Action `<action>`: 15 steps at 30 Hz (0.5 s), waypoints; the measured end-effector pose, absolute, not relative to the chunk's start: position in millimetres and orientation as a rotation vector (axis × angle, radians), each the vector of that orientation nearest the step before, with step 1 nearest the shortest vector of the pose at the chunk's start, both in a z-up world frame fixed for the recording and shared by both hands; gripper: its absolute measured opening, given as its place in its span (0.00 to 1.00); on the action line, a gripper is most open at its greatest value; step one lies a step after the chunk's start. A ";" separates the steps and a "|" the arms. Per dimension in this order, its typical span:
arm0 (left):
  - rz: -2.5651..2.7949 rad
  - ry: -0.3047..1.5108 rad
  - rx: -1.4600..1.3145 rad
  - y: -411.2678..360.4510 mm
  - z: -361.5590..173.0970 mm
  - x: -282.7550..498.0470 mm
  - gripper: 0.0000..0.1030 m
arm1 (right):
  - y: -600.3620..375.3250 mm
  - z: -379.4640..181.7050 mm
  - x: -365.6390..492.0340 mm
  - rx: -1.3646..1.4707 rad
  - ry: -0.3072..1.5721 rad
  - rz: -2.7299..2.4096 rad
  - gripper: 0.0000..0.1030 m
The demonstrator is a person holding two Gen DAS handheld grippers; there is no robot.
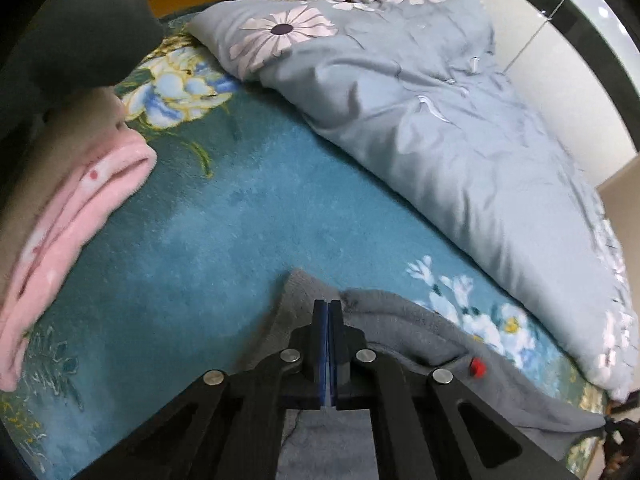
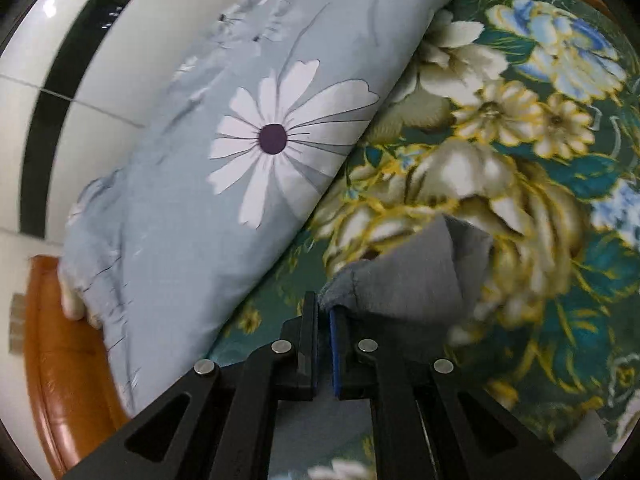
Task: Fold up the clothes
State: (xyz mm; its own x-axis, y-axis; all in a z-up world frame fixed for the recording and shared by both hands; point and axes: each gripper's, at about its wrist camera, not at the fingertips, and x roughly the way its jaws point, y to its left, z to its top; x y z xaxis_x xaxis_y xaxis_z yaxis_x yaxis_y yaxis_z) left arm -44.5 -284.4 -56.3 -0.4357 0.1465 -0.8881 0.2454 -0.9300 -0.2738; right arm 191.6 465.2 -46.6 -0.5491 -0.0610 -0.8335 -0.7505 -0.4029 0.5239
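A grey fleece garment (image 1: 404, 332) lies on the teal floral bedsheet (image 1: 224, 216), with a small red spot (image 1: 477, 368) on it. My left gripper (image 1: 328, 307) is shut, its blue pads pressed together, and the grey cloth rises to a peak around the fingertips. In the right wrist view my right gripper (image 2: 324, 309) is shut on a hemmed edge of the same grey garment (image 2: 412, 280), which hangs lifted above the bedsheet (image 2: 532, 184). The part of the cloth under both grippers is hidden.
A folded pink garment (image 1: 80, 212) lies on a beige one (image 1: 52, 148) at the left. A blue-grey daisy duvet (image 1: 440, 112) (image 2: 224, 168) is bunched along the wall side. A dark soft shape (image 1: 80, 36) fills the top left. An orange-brown bed frame (image 2: 52, 360) borders the mattress.
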 end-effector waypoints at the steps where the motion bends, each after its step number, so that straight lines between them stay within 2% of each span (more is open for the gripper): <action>1: -2.552 0.563 1.637 -284.1 -56.3 -46.8 0.00 | 466.8 -50.6 183.2 -1.139 1.335 1.992 0.04; 4: -2.548 0.493 1.648 -282.7 -55.9 -52.4 0.00 | 474.5 -54.2 166.5 -1.111 1.322 1.990 0.04; 10: -2.568 0.625 1.693 -288.3 -56.5 -46.9 0.02 | 477.6 -63.0 150.1 -1.096 1.330 1.994 0.09; 12: -2.587 0.624 1.741 -283.1 -56.9 -42.5 0.02 | 475.7 -59.6 148.2 -1.114 1.317 2.038 0.18; 14: -2.621 0.624 1.794 -274.5 -55.6 -36.5 0.02 | 474.1 -46.9 153.6 -1.084 1.290 2.105 0.32; 15: -2.643 0.629 1.832 -269.0 -55.0 -33.3 0.02 | 474.0 -40.2 159.3 -1.062 1.284 2.135 0.34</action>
